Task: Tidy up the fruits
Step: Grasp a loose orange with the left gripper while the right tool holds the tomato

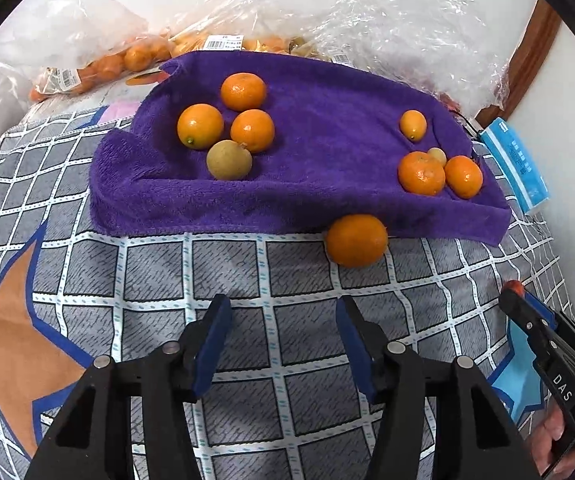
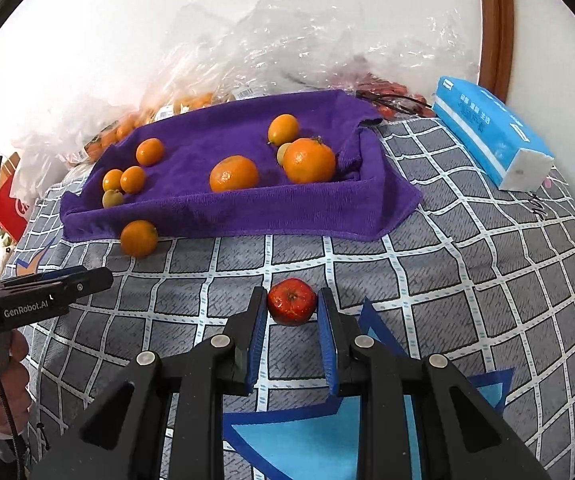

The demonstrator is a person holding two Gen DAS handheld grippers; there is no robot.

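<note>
A purple towel [image 1: 327,200] lies folded up at its edges on the checked cloth. On its left part sit three oranges [image 1: 243,91] and a tan round fruit [image 1: 229,159]; on its right part lie a kumquat [image 1: 412,125] and two tangerines [image 1: 421,173]. One orange [image 1: 356,241] rests on the cloth against the towel's front edge. My left gripper [image 1: 283,302] stands open just short of that orange, with nothing between its fingers. My right gripper [image 2: 292,293] is shut on a small red fruit [image 2: 292,301], low over the cloth in front of the towel [image 2: 247,216].
Clear plastic bags [image 1: 135,56] holding more orange fruit pile up behind the towel against the wall. A blue tissue pack [image 2: 491,136] lies at the right, beside a wooden frame [image 2: 495,28]. A hand [image 2: 3,392] holds the left gripper.
</note>
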